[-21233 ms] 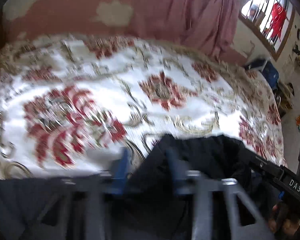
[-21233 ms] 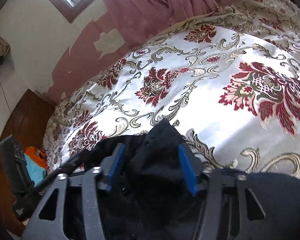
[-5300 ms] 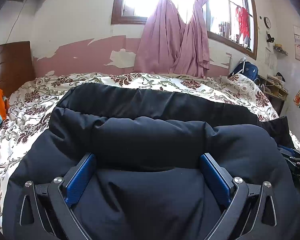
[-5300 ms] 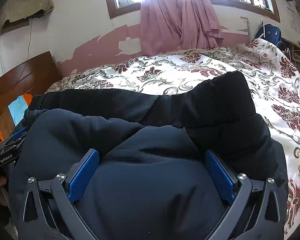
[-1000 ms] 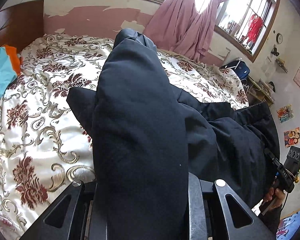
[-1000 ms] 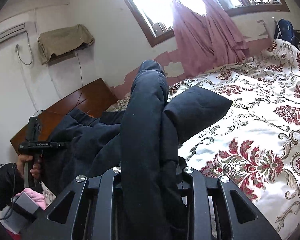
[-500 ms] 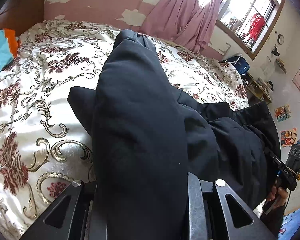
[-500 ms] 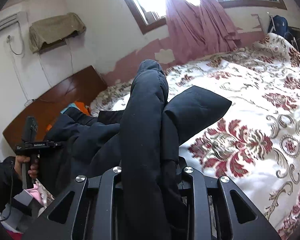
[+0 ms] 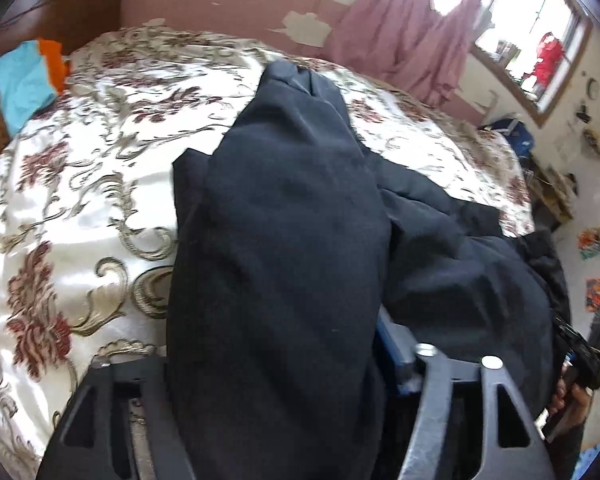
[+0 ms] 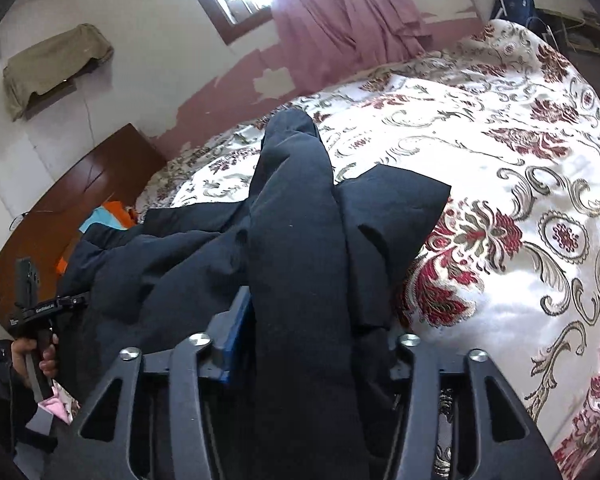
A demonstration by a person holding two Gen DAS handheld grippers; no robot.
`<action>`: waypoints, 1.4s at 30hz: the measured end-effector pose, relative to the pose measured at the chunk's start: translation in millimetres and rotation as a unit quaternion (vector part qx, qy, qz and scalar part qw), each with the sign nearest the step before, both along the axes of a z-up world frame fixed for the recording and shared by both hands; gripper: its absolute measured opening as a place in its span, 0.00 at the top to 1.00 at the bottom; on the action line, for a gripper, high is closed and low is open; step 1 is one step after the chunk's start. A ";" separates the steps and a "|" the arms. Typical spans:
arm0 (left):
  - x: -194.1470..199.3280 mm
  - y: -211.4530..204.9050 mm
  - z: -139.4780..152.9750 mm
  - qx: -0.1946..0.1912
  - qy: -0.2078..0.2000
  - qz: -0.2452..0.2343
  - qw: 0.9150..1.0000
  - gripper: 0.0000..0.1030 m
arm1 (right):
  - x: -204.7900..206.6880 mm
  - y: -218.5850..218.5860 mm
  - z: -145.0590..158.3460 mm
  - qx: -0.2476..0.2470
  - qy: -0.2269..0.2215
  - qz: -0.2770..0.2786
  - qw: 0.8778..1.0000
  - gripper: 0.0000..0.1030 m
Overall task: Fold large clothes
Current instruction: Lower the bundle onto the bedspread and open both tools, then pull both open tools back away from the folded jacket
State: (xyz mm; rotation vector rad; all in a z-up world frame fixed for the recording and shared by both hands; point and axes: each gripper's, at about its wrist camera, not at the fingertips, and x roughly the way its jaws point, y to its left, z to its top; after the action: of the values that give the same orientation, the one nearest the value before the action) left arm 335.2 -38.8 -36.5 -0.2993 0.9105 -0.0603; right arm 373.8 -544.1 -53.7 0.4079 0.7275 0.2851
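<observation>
Left wrist view: the left gripper [image 9: 276, 364] has its 2 fingers clamped on a thick fold of the black padded jacket [image 9: 284, 216], which rises from the jaws and drapes rightward across the floral bedspread [image 9: 72, 208]. A pink curtain [image 9: 412, 44] hangs behind; the picture is slightly blurred. Right wrist view: the right gripper [image 10: 312, 344] likewise pinches a bunched ridge of the jacket [image 10: 296, 240], whose bulk spreads left over the bedspread [image 10: 520, 184] toward the wooden headboard [image 10: 72, 196].
</observation>
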 end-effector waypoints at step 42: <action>-173.4 -124.5 87.2 0.163 -0.278 0.023 0.946 0.00 | -155.3 61.4 91.0 -0.133 -0.219 -0.101 0.961 0.02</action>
State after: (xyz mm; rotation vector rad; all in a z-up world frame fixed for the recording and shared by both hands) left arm 161.8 -163.3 50.8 0.0127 0.3409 0.0484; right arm 218.5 -482.7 37.3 0.1506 0.2792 0.0753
